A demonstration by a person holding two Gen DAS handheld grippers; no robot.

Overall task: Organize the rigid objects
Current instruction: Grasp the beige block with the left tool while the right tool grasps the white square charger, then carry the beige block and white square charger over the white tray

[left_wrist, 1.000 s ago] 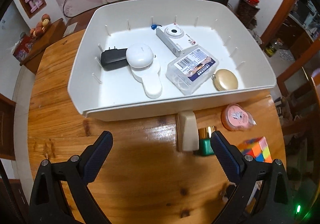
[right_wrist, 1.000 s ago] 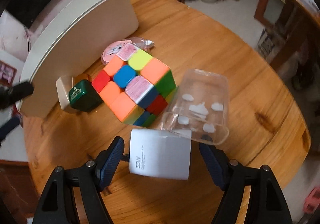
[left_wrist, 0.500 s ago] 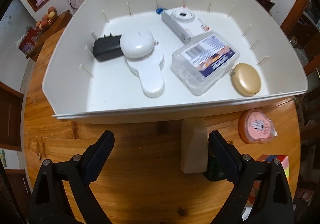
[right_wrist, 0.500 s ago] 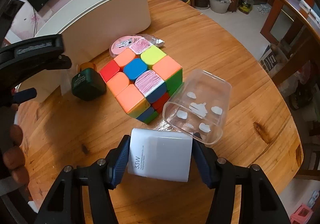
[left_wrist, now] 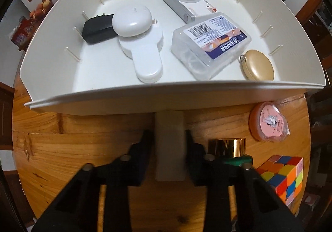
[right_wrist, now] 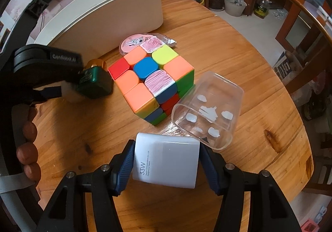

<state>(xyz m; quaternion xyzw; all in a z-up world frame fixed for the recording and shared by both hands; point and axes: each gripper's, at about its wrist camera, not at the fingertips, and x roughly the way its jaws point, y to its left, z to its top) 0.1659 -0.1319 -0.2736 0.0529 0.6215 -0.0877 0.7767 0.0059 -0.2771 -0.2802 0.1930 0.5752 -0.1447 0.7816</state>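
Observation:
My left gripper [left_wrist: 168, 149] is shut on a cream block [left_wrist: 169, 145] that stands on the wooden table [left_wrist: 83, 145] against the front wall of the white bin [left_wrist: 145, 99]. In the right wrist view that same left gripper [right_wrist: 62, 89] shows at the left, next to a green bottle with a gold cap [right_wrist: 94, 80]. My right gripper [right_wrist: 166, 161] is shut on a white 33W charger [right_wrist: 166, 162], both pads pressing its sides. Just beyond the charger lie a colourful puzzle cube [right_wrist: 152, 84] and a clear plastic case [right_wrist: 207, 111].
The bin holds a black adapter [left_wrist: 97, 28], a white handled device [left_wrist: 141, 45], a white camera [left_wrist: 182, 4], a clear labelled box [left_wrist: 209, 43] and a gold round case [left_wrist: 257, 66]. A pink round container [left_wrist: 268, 124] lies by the bin. A hand [right_wrist: 29, 149] shows at left.
My left gripper came down in front of the bin and shut on the cream block. My right gripper closed from wide onto the white charger and stayed where it was.

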